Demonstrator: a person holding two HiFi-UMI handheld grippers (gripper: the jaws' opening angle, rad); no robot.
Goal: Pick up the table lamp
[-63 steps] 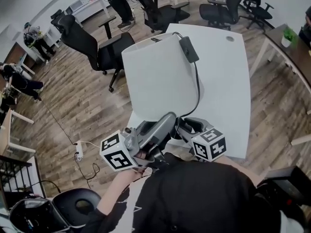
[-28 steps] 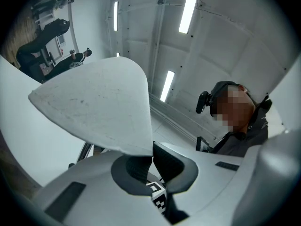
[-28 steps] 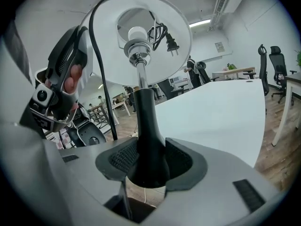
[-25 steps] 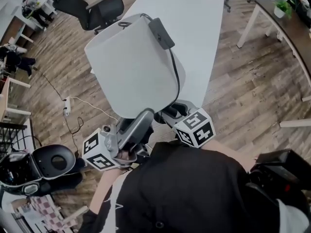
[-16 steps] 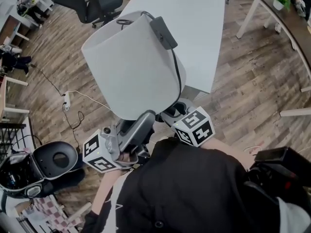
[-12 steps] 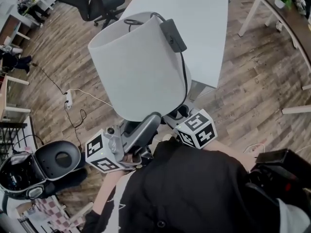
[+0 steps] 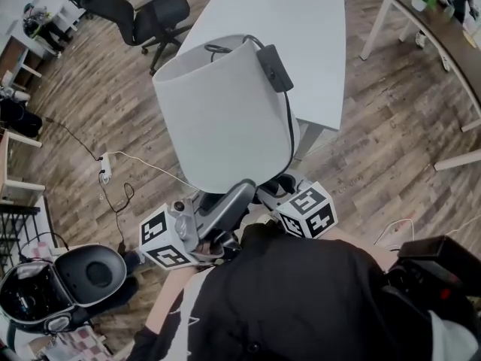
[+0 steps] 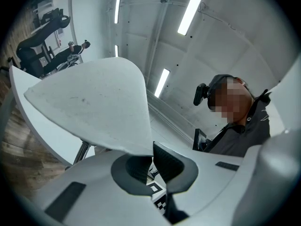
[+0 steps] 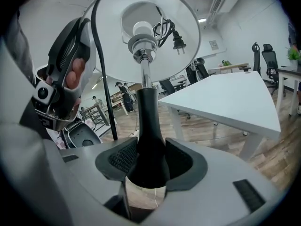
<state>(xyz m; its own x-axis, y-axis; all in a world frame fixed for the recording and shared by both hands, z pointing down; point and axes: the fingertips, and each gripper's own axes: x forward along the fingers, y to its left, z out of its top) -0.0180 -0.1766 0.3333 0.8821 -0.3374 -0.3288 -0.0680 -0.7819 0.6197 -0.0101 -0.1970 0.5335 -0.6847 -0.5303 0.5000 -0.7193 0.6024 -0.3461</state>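
The table lamp hangs in the air over the wooden floor, held by both grippers. Its white shade fills the middle of the head view, and a black cord with a switch box is draped over the top. My left gripper is shut on the shade's lower rim. My right gripper is shut on the black lamp stem just below the shade. That view looks up at the bulb socket and the plug. In the head view the shade hides both pairs of jaws.
The white table lies just beyond the lamp. Black office chairs stand at the far left. A power strip with a white cable lies on the floor, and a round black appliance sits at lower left. A dark desk is at the far right.
The lamp and both grippers have come off the table's near end and back toward me. The lamp now hangs over the floor. Both grips are unchanged.
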